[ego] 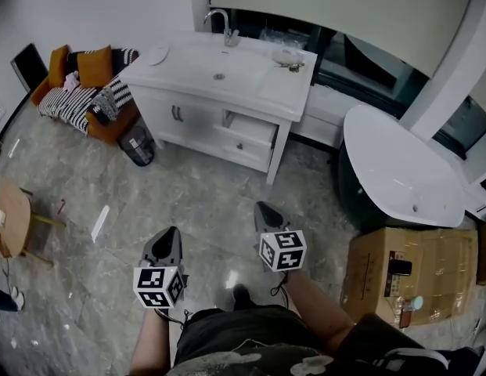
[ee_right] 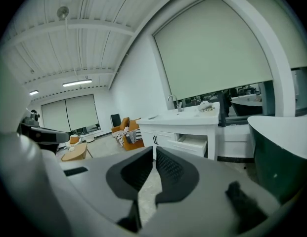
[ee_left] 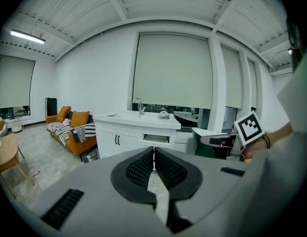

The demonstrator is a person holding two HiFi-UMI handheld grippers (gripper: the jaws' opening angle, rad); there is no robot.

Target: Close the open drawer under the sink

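Left claw (ee_left: 153, 149): jaws fully together, nothing between them; the ribbed black pads (ee_left: 142, 169) meet at the tips. Right claw (ee_right: 154, 149): also closed and empty. Both have grey matte plastic shells. In the head view they sit at lower centre, over a glossy grey marbled floor (ego: 188, 202).

The open drawer (ego: 250, 128) is in the upper middle of the head view, well apart from both claws. It's a white, boxy top drawer on the right side of the vanity cabinet (ego: 192, 128), pulled out just under the counter (ego: 250, 81). We can't tell what's inside; only a pale interior shows. Below it is a shut drawer with a small dark knob, and to its left are cabinet doors with dark handles.

The counter is smooth and white with a moulded basin. A chrome faucet (ego: 225, 26) sits at the back, a small round dish (ego: 158, 55) at its left end, and some small items (ego: 288, 58) at its right end that are too small for us to identify.

Further out:
- orange sofa (ego: 86, 69) with a striped throw, upper left
- round wooden table (ego: 8, 218), left edge
- dark tub with a white rim (ego: 399, 171), right
- cardboard box (ego: 407, 272), lower right
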